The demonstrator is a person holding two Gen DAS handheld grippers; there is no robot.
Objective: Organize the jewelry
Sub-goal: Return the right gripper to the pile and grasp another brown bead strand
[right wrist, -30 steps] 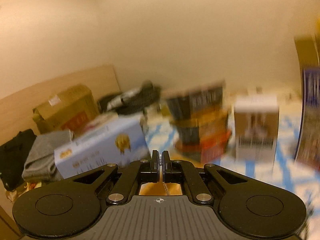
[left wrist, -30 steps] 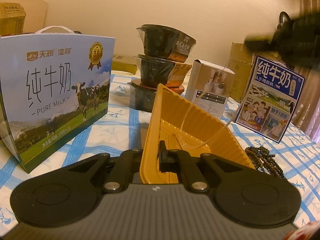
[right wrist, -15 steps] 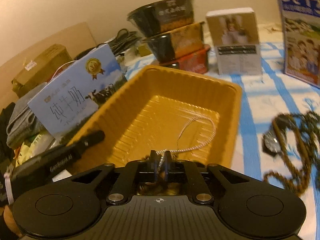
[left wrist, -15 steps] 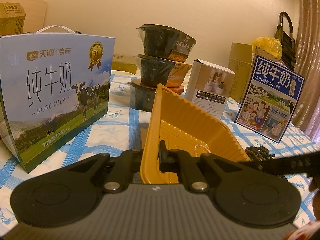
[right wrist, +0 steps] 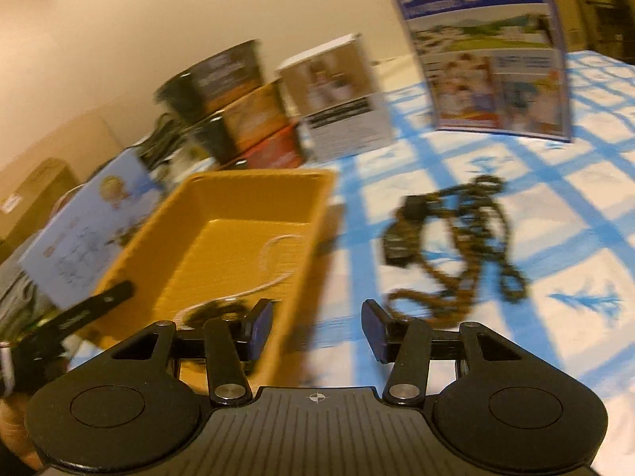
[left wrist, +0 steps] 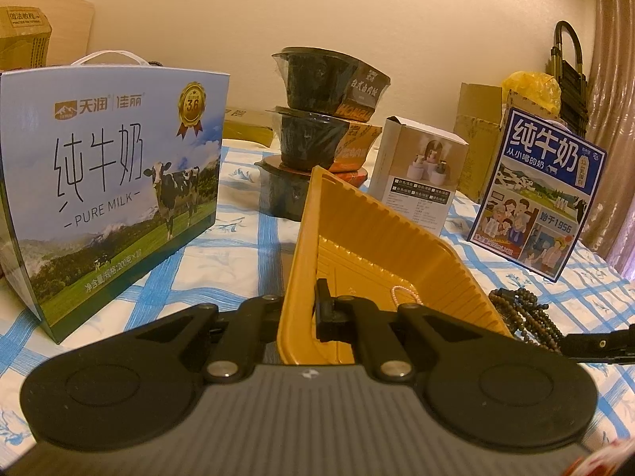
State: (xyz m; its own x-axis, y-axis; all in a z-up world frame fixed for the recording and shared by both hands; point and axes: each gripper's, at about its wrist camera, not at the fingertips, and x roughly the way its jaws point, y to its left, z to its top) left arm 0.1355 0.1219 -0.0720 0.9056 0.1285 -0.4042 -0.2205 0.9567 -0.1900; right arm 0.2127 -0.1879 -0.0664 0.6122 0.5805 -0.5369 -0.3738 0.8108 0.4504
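Note:
My left gripper (left wrist: 313, 297) is shut on the near rim of the yellow tray (left wrist: 381, 238), which it holds tilted up; one finger is hidden behind the wall. A thin pale chain (left wrist: 405, 293) lies on the tray floor, also seen in the right wrist view as a blurred pale chain (right wrist: 278, 261) inside the tray (right wrist: 222, 214). My right gripper (right wrist: 317, 329) hovers low over the tray's right rim and the cloth, its jaws opening with nothing between them. A dark bead necklace (right wrist: 456, 246) lies in a heap on the checked cloth just ahead and right of it.
A big milk box (left wrist: 107, 182) stands left of the tray. Stacked black bowls (left wrist: 321, 119), a small white box (left wrist: 420, 174) and a blue milk carton (left wrist: 539, 190) line the back. Cardboard boxes sit behind them by the wall.
The right gripper came down over the tray with the thin chain, let it go on the tray floor, opened its jaws and shifted right toward the beads. The left gripper kept still.

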